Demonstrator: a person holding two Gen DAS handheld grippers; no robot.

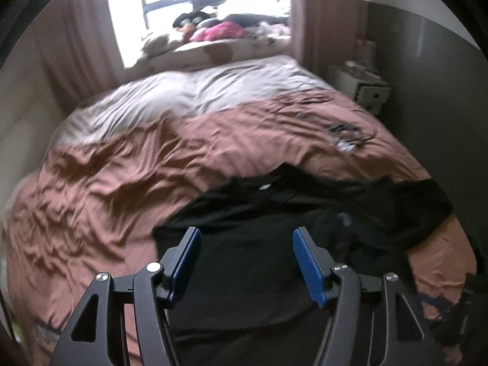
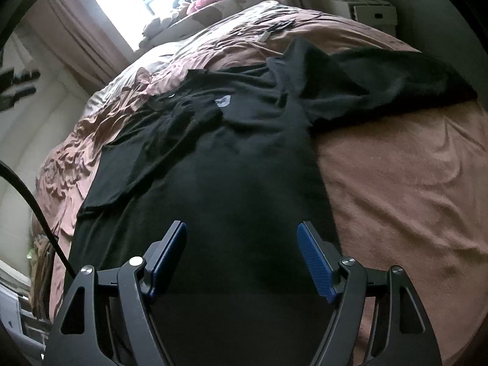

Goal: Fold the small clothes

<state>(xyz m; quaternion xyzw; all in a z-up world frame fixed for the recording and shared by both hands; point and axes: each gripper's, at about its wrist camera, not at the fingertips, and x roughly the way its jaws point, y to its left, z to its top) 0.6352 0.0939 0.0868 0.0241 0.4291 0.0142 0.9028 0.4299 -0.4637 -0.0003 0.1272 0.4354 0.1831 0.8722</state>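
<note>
Black, soft and limp, the shirt (image 2: 231,158) lies spread on the bed (image 2: 411,183) under both grippers, left (image 1: 247,238) and right (image 2: 242,231), whose jaws gape empty, so you should pinch a hem or sleeve edge.

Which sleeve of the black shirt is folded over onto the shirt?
In the right wrist view, the left-hand sleeve lies folded over the black shirt; the other sleeve spreads outward.
</note>
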